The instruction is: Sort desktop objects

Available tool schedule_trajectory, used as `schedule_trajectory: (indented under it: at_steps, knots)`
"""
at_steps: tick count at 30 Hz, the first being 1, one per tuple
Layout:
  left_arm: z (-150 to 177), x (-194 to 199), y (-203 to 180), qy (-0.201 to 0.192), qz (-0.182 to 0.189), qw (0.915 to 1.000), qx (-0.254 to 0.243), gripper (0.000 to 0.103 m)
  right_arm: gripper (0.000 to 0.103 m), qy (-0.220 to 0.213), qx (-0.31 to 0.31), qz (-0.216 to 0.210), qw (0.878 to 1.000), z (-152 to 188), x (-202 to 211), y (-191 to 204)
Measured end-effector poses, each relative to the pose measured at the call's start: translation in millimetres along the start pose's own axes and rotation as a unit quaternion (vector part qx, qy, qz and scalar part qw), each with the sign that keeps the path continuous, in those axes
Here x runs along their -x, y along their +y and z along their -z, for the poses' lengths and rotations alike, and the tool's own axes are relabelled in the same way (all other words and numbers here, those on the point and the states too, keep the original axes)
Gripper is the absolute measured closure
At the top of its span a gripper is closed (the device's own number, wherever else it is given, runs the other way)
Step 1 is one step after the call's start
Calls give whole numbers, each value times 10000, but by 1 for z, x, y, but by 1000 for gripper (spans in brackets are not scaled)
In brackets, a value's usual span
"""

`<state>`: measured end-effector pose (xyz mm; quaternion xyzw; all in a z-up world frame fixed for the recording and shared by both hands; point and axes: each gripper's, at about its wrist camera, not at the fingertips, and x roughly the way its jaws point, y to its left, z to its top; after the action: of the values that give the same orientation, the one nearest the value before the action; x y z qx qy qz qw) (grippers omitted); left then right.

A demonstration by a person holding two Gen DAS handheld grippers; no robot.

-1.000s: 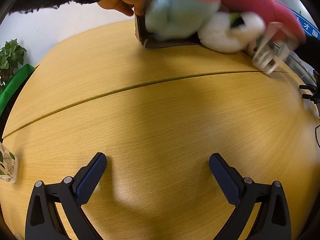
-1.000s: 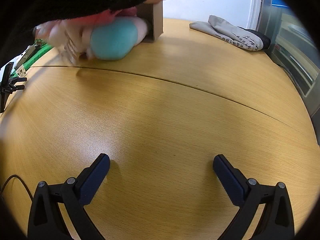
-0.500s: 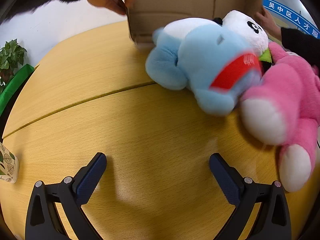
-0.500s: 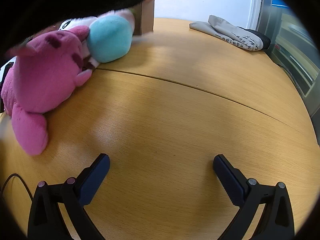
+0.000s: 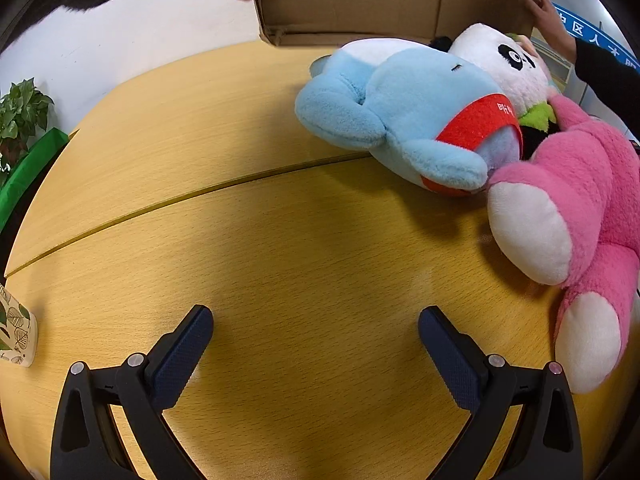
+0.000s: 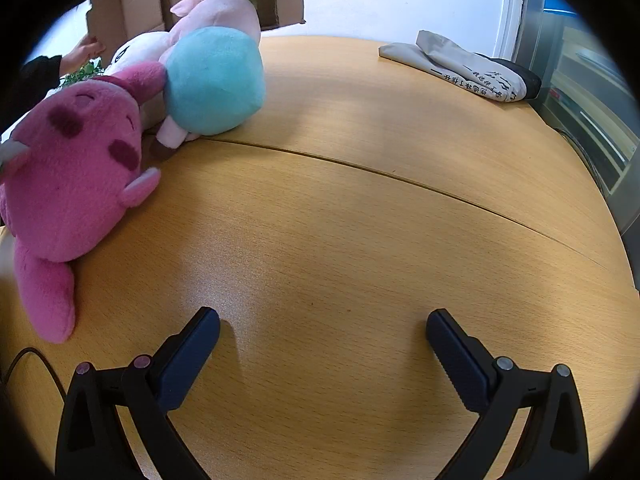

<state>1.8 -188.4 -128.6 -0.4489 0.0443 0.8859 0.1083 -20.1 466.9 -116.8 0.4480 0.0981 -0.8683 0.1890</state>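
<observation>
A heap of plush toys lies on the wooden table [image 5: 280, 248]. In the left wrist view a blue plush with a red band [image 5: 408, 116] lies at upper right, a panda plush [image 5: 508, 64] behind it and a pink plush [image 5: 576, 216] at the right edge. The right wrist view shows the pink plush [image 6: 76, 172] at left, the blue plush [image 6: 214, 80] and a pale pink plush with a green tuft [image 6: 224, 14] behind. A person's hands hold a cardboard box [image 5: 360, 0] above the heap. My left gripper [image 5: 316, 332] and right gripper [image 6: 322, 336] both stand open and empty over bare table.
A folded grey cloth bag [image 6: 464, 66] lies at the far right of the table. A potted plant [image 5: 20, 112] and a green strip [image 5: 28, 168] stand off the left edge; a leaf-patterned cup [image 5: 14, 336] sits at the near left. A black cable [image 6: 32, 364] trails at the near left.
The person tipped the box and lifted it; the plush toys tumbled out onto the table and settled. Both grippers stayed still and open.
</observation>
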Motion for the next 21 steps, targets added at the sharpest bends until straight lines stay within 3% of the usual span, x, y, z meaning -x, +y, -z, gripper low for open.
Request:
schedule_trajectory:
  at_steps: [21]
  knots:
    - [-6,-9,14,3,-8,10000,7,0,0,3,-8,9,10000,-1,0,1]
